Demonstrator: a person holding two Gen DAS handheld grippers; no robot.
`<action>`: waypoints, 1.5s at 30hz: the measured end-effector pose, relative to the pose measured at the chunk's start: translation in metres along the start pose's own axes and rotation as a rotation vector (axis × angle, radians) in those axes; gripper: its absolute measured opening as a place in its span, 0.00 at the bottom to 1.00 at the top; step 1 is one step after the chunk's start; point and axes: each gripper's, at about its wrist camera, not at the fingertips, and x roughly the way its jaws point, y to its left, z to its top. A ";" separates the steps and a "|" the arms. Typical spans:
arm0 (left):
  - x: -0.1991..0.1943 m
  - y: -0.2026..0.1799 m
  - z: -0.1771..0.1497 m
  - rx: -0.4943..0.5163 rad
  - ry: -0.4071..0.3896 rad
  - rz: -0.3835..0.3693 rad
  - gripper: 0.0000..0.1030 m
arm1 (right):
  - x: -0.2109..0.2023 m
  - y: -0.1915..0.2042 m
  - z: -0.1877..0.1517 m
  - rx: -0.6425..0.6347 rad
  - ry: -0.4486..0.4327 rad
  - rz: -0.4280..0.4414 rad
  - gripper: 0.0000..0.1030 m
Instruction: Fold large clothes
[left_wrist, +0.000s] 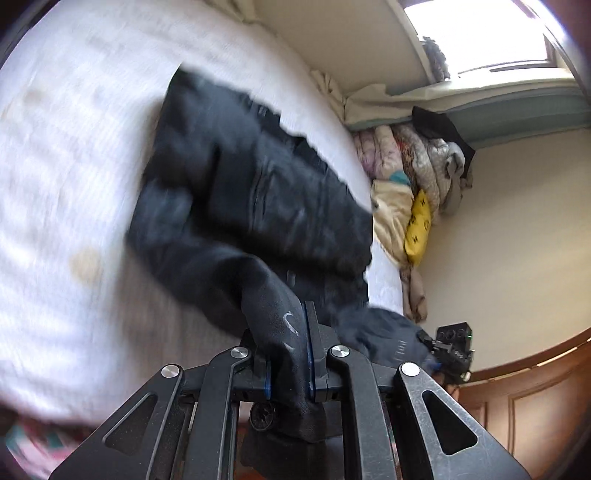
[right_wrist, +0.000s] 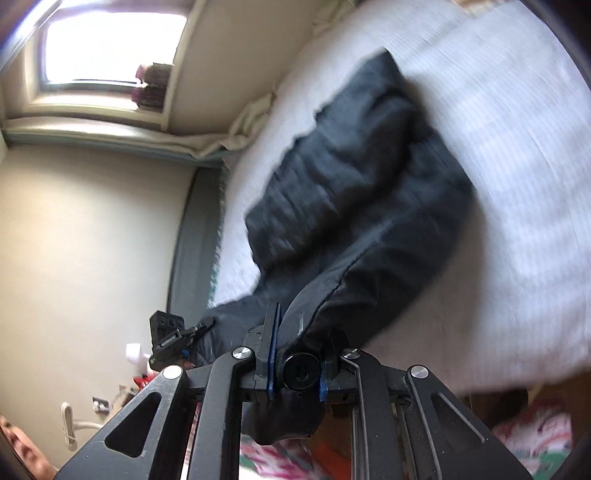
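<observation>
Two grippers hold one dark jacket (left_wrist: 255, 192), so we judge we are in the middle of a fold: the near edge is lifted off the white bed (left_wrist: 74, 155) while the rest of it lies heaped there. Next we must carry both held ends together over the heap and lay them down evenly, keeping the cloth taut between us. Our left gripper (left_wrist: 290, 354) is clamped on a bunch of fabric, its jaws nearly together. Our right gripper (right_wrist: 297, 350) pinches another bunch just as tightly, with a black button (right_wrist: 300, 371) sitting between its jaws.
</observation>
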 end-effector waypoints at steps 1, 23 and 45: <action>0.002 -0.005 0.014 0.004 -0.010 -0.002 0.14 | 0.006 0.006 0.013 -0.011 -0.012 0.003 0.11; 0.113 0.042 0.176 -0.195 -0.110 0.116 0.29 | 0.131 -0.043 0.201 0.101 -0.193 -0.100 0.16; 0.090 -0.010 0.186 0.112 -0.320 0.447 0.81 | 0.105 -0.010 0.202 -0.181 -0.323 -0.477 0.66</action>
